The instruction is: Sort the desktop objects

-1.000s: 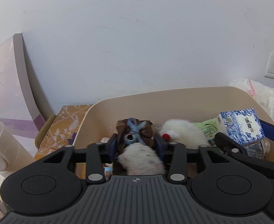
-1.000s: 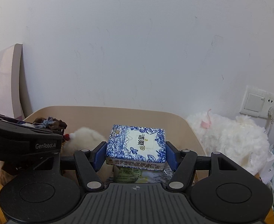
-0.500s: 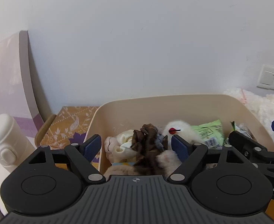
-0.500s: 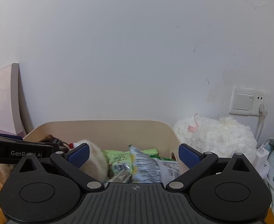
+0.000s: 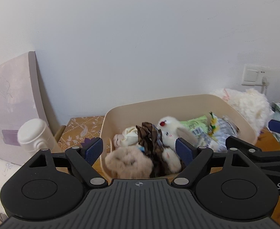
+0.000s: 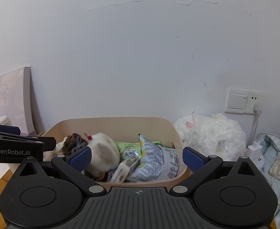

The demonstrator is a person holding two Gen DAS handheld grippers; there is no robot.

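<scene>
A beige bin (image 5: 159, 103) stands against the wall. In it lie a tan plush toy (image 5: 128, 162) with a brown ribbon bow (image 5: 149, 143), a white plush rabbit (image 5: 168, 129), a green snack bag (image 5: 195, 124) and a silver snack bag (image 5: 222, 131). My left gripper (image 5: 139, 149) hovers open in front of the bin's left half, its pads clear of the tan plush. My right gripper (image 6: 137, 158) is wide open before the bin (image 6: 121, 122), above the silver bag (image 6: 159, 158) and rabbit (image 6: 103, 148), and holds nothing. The blue-and-white tissue pack is not clearly visible.
A big white fluffy toy (image 6: 208, 133) sits right of the bin, under a wall switch and socket (image 6: 241, 101) with a plugged cable. A charger (image 6: 254, 150) and phone (image 6: 279, 171) lie far right. Left of the bin are a patterned box (image 5: 80, 129), a white bottle (image 5: 35, 133) and a leaning board (image 5: 10, 95).
Both grippers opened: the left let go of the tan plush, the right let go of the tissue pack. Both have drawn back and up from the bin.
</scene>
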